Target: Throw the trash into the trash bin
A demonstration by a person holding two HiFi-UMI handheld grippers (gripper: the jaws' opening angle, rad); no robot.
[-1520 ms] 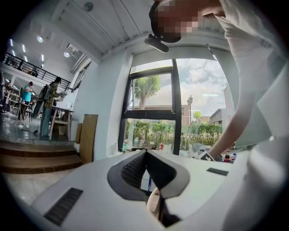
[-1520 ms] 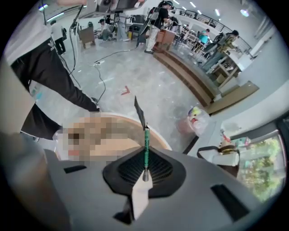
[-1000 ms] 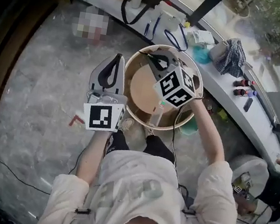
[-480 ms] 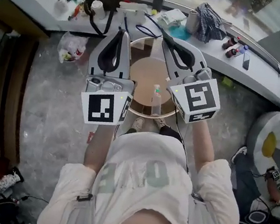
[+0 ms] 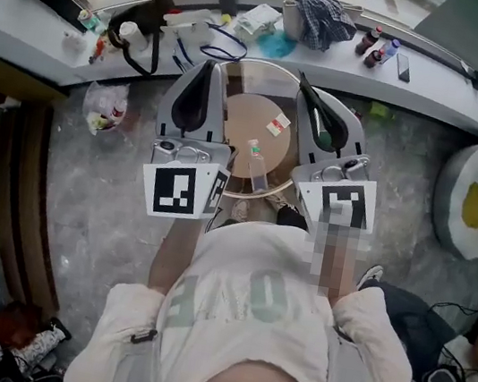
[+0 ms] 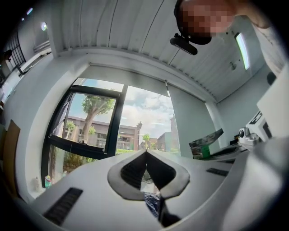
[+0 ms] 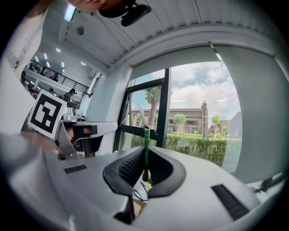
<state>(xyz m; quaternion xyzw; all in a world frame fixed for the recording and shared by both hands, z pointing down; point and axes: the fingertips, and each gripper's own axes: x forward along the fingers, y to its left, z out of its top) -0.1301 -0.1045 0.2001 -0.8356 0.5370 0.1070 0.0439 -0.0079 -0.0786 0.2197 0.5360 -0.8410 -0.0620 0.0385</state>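
Green strip (image 7: 146,137) pinched in right claw (image 7: 146,152); left claw (image 6: 146,153) pressed together; bin (image 5: 246,119) below.

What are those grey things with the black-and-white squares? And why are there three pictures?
A person stands over a round trash bin. Each hand holds a grey pinching tool with two jaws; the squared cubes are part of them. One picture comes from a camera on the person's head, looking down. The other two come from cameras riding on the tools. The left gripper is shut and empty. The right gripper is shut, with a thin green strip seemingly pinched in it; I can't tell what it is. In the bin are a clear bottle and a paper scrap. Behind, a ledge holds a checked cloth.
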